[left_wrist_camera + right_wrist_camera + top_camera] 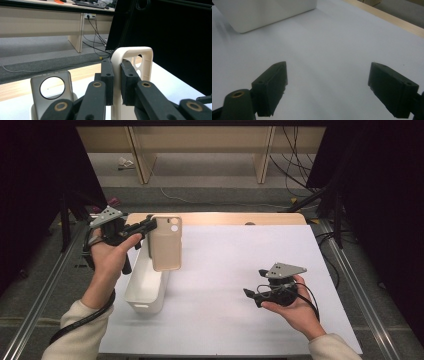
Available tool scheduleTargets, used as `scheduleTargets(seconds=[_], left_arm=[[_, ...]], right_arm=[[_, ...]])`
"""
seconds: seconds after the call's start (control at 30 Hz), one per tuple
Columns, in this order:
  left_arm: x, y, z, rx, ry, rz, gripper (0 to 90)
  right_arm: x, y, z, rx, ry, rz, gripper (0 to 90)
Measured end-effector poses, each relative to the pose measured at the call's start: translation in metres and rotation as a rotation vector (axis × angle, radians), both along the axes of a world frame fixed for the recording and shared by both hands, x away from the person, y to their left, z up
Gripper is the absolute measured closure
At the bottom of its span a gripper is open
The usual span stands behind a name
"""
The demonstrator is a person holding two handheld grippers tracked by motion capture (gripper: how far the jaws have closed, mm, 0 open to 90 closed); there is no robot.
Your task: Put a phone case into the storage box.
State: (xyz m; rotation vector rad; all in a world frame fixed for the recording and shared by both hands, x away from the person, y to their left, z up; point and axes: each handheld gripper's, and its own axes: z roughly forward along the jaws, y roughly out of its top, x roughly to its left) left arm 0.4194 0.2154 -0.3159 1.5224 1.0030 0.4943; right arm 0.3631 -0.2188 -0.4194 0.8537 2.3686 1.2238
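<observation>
A beige phone case (165,245) hangs upright over the white bin (134,292) at the table's left. My left gripper (151,228) is shut on the case's left edge near its top. In the left gripper view the two black pads clamp the cream rim of the case (143,53), with the gripper (117,83) pointing level. A grey case with a round hole (52,93) stands lower at the left, its foot hidden behind the jaws. My right gripper (251,295) is held low over the white tabletop at the right, open, with nothing between its pads (327,86).
The white sheet (230,270) covers most of the table, with a wooden strip (240,218) along the far edge. The bin's side (262,12) lies ahead of the right gripper. Metal rails run along both table sides; desks and cables stand beyond.
</observation>
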Motion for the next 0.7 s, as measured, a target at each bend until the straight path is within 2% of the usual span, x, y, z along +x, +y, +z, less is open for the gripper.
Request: scheduleTargets(seconds=[0.33,0.7], left_arm=[[0.002,0.010,0.001,-0.009,0.001,0.019,82.1],[0.003,0.015,0.002,0.011,-0.004,0.035,82.1]], right_arm=[[0.000,0.000,0.000,0.001,0.001,-0.001,16.8],[0.000,0.000,0.000,0.004,0.001,-0.002,16.7]])
